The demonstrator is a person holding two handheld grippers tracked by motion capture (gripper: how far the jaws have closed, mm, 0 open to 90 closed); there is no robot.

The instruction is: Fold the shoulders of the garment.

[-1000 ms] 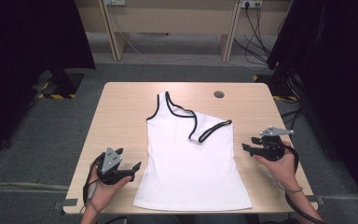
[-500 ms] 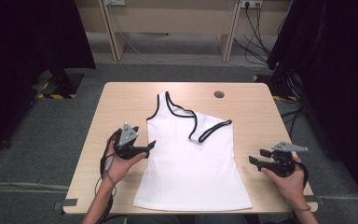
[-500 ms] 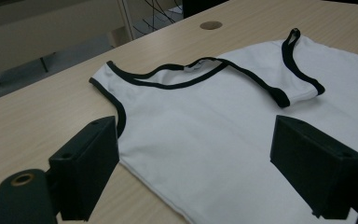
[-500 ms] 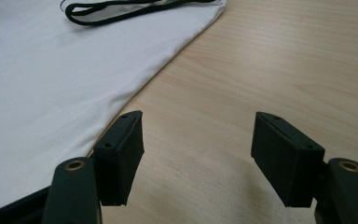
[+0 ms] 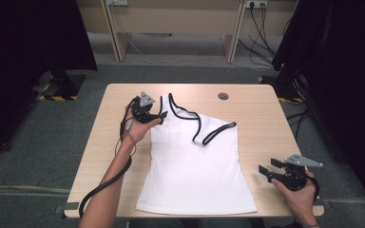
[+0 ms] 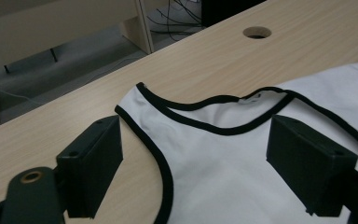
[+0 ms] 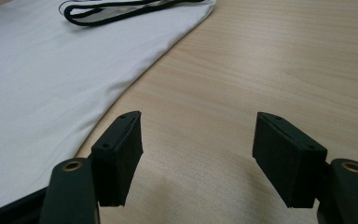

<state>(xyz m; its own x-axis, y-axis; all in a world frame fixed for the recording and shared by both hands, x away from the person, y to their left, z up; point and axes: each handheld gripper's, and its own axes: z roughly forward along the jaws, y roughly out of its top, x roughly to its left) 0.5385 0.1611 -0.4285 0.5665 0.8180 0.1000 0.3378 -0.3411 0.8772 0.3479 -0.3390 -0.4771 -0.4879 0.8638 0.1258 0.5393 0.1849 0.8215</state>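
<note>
A white tank top (image 5: 197,166) with black trim lay flat in the middle of the high view, on a light wooden table (image 5: 261,118); its hem sat near the lower edge of the frame and its neckline toward the centre top. One shoulder strap (image 5: 218,133) was folded over onto the chest, right of centre, so the cloth beneath it was covered. The table's near edge and both of the person's forearms were cut off at the bottom of the frame.

The left gripper (image 5: 158,115) was at the upper left of the shirt, over the other strap. In the left gripper view (image 6: 193,154) its jaws stood wide apart with nothing clamped: one over bare wood at lower left, the other over white cloth at lower right, and the black-trimmed armhole edge (image 6: 163,172) ran between them. Whether the jaws touched the cloth could not be made out. A round cable hole (image 6: 257,32) showed at the top of that view.

The right gripper (image 5: 266,172) was at the lower right of the high view, just beside the shirt's side seam. In the right gripper view (image 7: 198,154) its jaws also gaped over bare wood, holding nothing, with the shirt's side edge (image 7: 135,79) curving across the upper left; the shirt ran out of the frame there.
</note>
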